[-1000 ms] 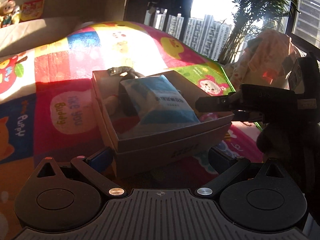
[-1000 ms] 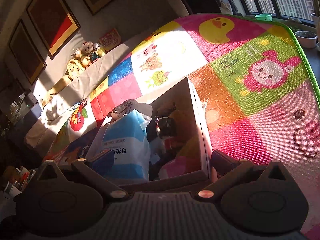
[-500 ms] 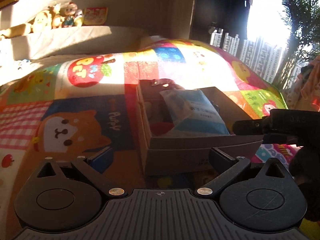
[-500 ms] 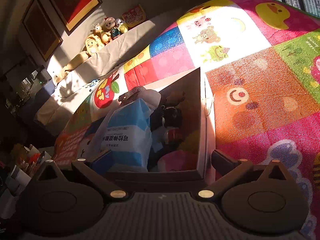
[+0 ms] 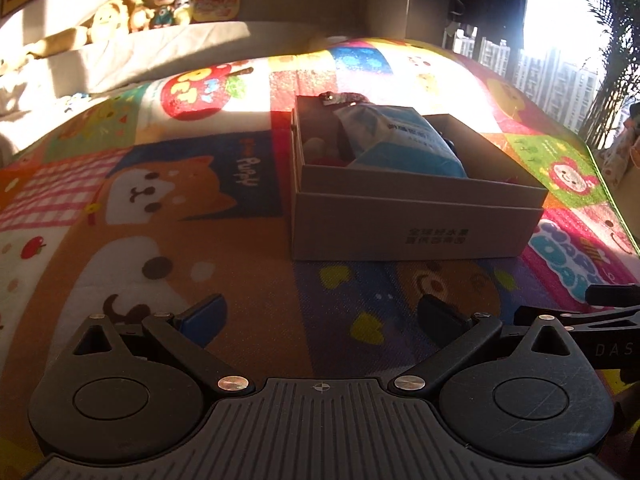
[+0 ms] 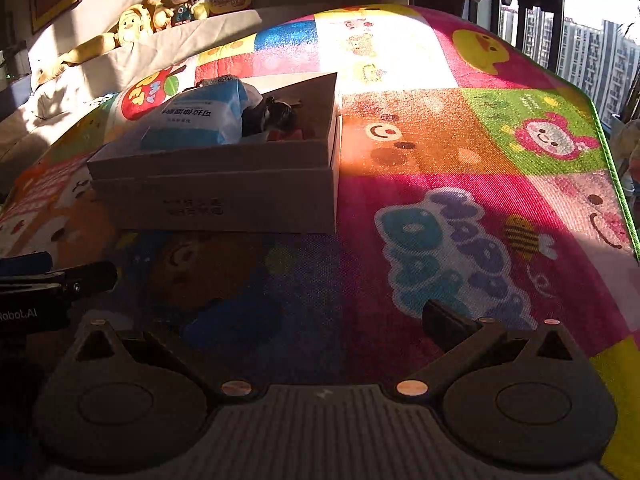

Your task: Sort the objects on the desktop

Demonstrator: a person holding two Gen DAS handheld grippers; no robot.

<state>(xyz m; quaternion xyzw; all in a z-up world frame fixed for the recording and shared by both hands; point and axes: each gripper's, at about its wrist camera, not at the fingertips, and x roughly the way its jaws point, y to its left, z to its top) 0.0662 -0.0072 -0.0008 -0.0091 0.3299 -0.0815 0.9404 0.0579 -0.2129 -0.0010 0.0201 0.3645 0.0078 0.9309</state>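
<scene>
A brown cardboard box (image 5: 416, 224) (image 6: 224, 200) sits on the colourful play mat. Inside it lies a blue and white pack (image 5: 404, 144) (image 6: 200, 114), with a dark round object (image 6: 276, 114) and other small items beside it. My left gripper (image 5: 320, 316) hovers open over the mat, well short of the box, with nothing between its fingers. My right gripper (image 6: 320, 320) is open too, back from the box and to its right, empty. The right gripper's fingers show at the right edge of the left wrist view. The left gripper's fingers show at the left edge of the right wrist view.
The play mat (image 5: 160, 200) (image 6: 460, 220) covers the floor around the box. A covered sofa with several plush toys (image 5: 140, 12) (image 6: 160, 8) stands at the far end. Windows and a plant (image 5: 616, 48) are to the right, beyond the mat's green edge.
Both grippers have pulled back and lowered away from the box, which now looks farther off. The box and its contents have stayed put.
</scene>
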